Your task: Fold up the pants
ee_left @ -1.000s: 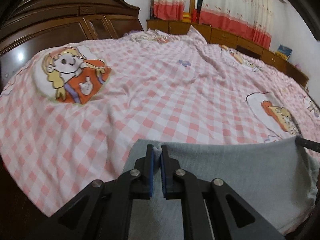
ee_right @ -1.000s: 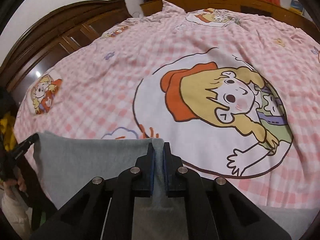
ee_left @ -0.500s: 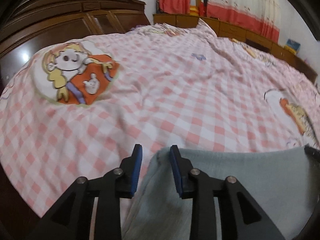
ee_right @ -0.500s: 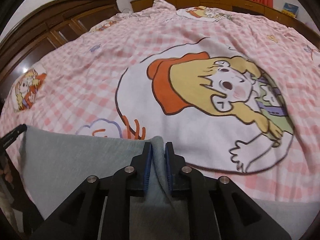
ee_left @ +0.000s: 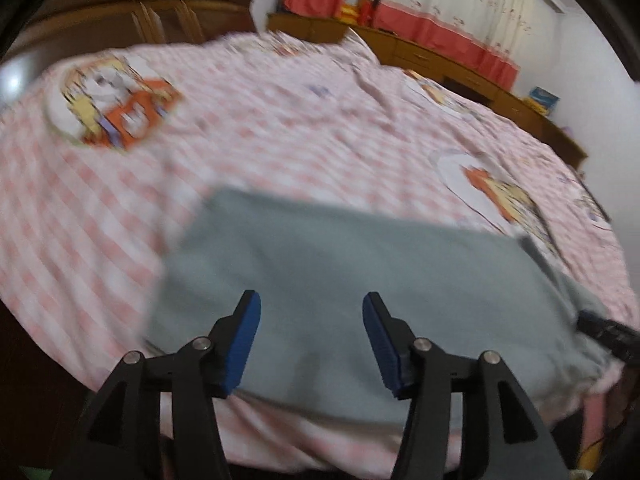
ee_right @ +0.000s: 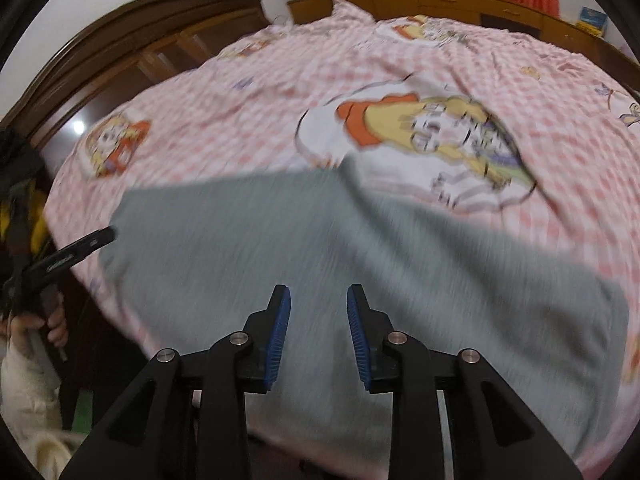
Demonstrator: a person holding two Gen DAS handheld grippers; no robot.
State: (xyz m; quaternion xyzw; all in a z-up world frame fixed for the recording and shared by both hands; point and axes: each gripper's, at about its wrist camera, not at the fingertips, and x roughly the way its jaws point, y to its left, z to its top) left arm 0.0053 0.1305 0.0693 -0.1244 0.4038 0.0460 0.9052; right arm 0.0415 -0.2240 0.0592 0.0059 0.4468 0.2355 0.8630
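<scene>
The grey pants [ee_left: 360,280] lie spread flat on the pink checked bedspread [ee_left: 260,112], near the bed's front edge. My left gripper [ee_left: 312,308] hovers open above the pants' near part, blue pads wide apart, nothing between them. In the right wrist view the same grey pants [ee_right: 320,248] fill the middle, and my right gripper [ee_right: 319,300] is open above them, holding nothing. The left gripper's finger [ee_right: 76,250] shows at the pants' left edge. Both views are motion-blurred.
Cartoon prints [ee_right: 420,132] decorate the bedspread. A dark wooden headboard [ee_left: 120,12] stands at the left, low wooden cabinets [ee_left: 440,60] and red-and-white curtains [ee_left: 440,8] at the back. A person's hand [ee_right: 52,320] and pale sleeve [ee_right: 24,392] are at the left edge.
Both grippers let go of the pants' edge and opened, the left first. They drew back and up, leaving the pants lying flat on the bed.
</scene>
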